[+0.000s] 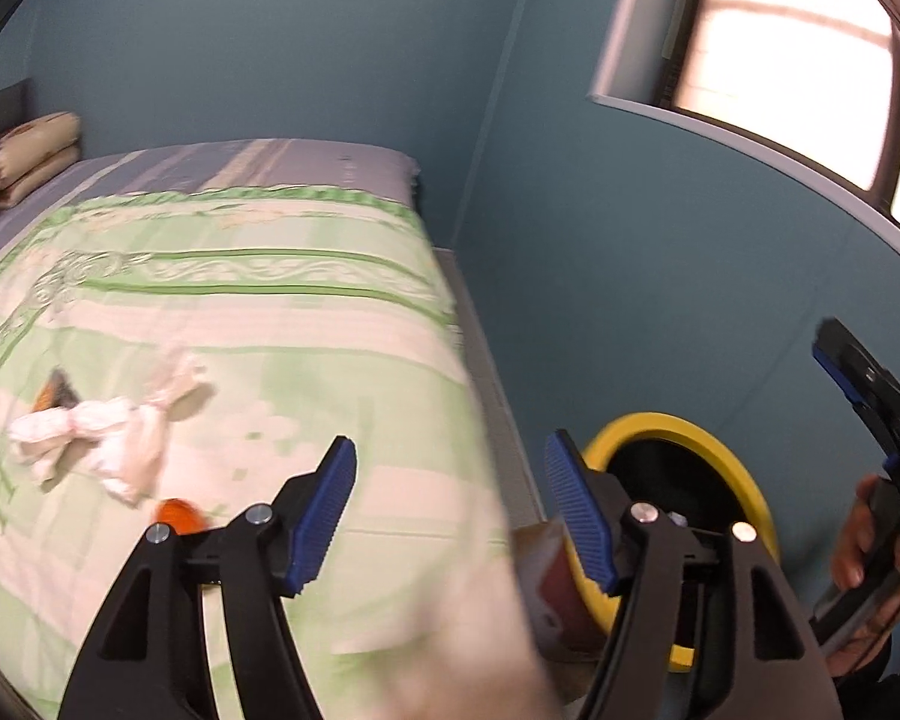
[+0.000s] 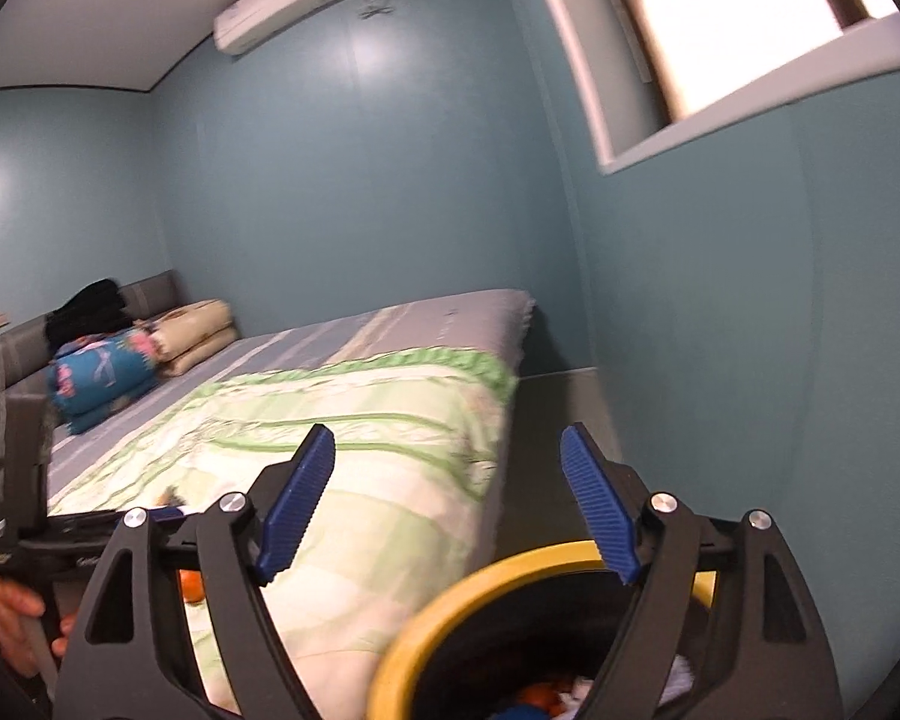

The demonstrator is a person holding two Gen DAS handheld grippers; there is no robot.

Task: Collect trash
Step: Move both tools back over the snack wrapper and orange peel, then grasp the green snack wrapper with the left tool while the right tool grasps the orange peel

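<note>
Left gripper (image 1: 450, 510): wide apart, empty, over bed (image 1: 240, 312) edge
Right gripper (image 2: 450, 504): wide apart, empty, above bin (image 2: 450, 612)
Tissue (image 1: 96, 438): crumpled white, on bed

Left wrist cam: sits above the bed's (image 1: 270, 312) foot corner, facing along the mattress toward the headboard at 10 o'clock, pitched slightly down. Yellow-rimmed bin (image 1: 744, 480) is close at 4 o'clock, window (image 1: 780, 48) at 1 o'clock.

Right wrist cam: lower, right over the bin (image 2: 450, 606) at 6 o'clock, pitched up; bed (image 2: 360, 420) mid-frame, window (image 2: 720, 12) at 1 o'clock.

Shared: bed, bin, window, blue wall (image 1: 630, 270).
</note>
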